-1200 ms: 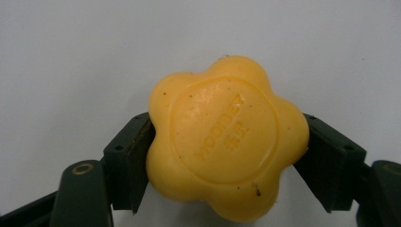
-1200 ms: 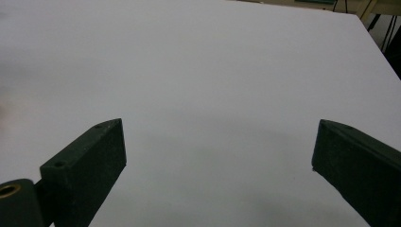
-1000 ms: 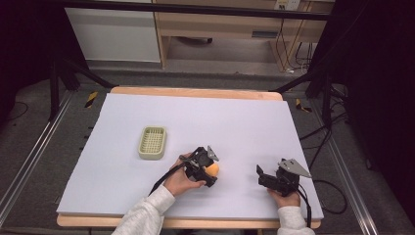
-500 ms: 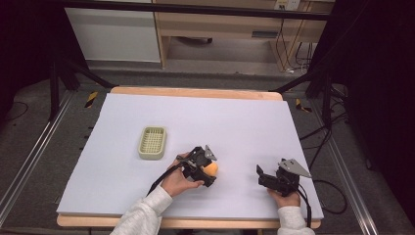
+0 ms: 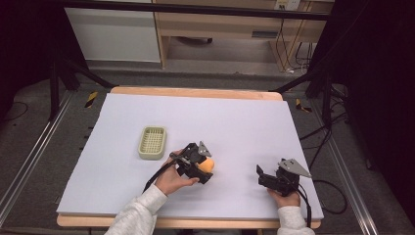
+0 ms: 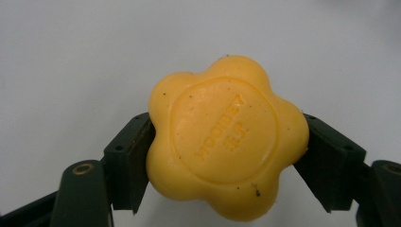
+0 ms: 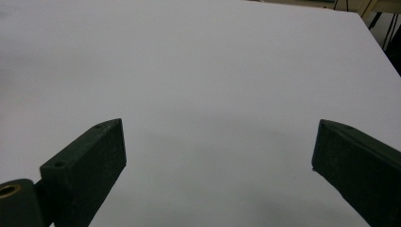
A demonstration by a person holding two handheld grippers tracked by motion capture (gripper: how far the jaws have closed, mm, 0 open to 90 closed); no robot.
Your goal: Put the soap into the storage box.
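From the high view I see my left tongs (image 5: 204, 169) low over the white surface (image 5: 235, 122), just to the right of the basket (image 5: 152, 142), a small pale green slotted tray that I take as my landmark. The soap (image 5: 207, 165), an orange-yellow lump, sits between the jaws there, near the basket's lower right corner and apart from it. My left hand (image 5: 172, 180) wraps the handle, with a cable trailing back toward the white sleeve (image 5: 139, 215). My right tongs (image 5: 262, 175) sit well to the right of the basket, near the front edge of the surface, pointing left toward the soap, with a grey three-cornered plate (image 5: 293, 166) on top. In the left gripper view the left tongs (image 6: 227, 156) are clamped on the soap (image 6: 227, 137): each black jaw presses a side of the flower-shaped bar, whose round face carries raised lettering. I cannot tell whether the soap touches the surface (image 6: 71, 56) behind it. In the right gripper view the right tongs (image 7: 220, 161) are spread wide with nothing between the jaws, just bare white surface (image 7: 213, 71) running to its far edge.
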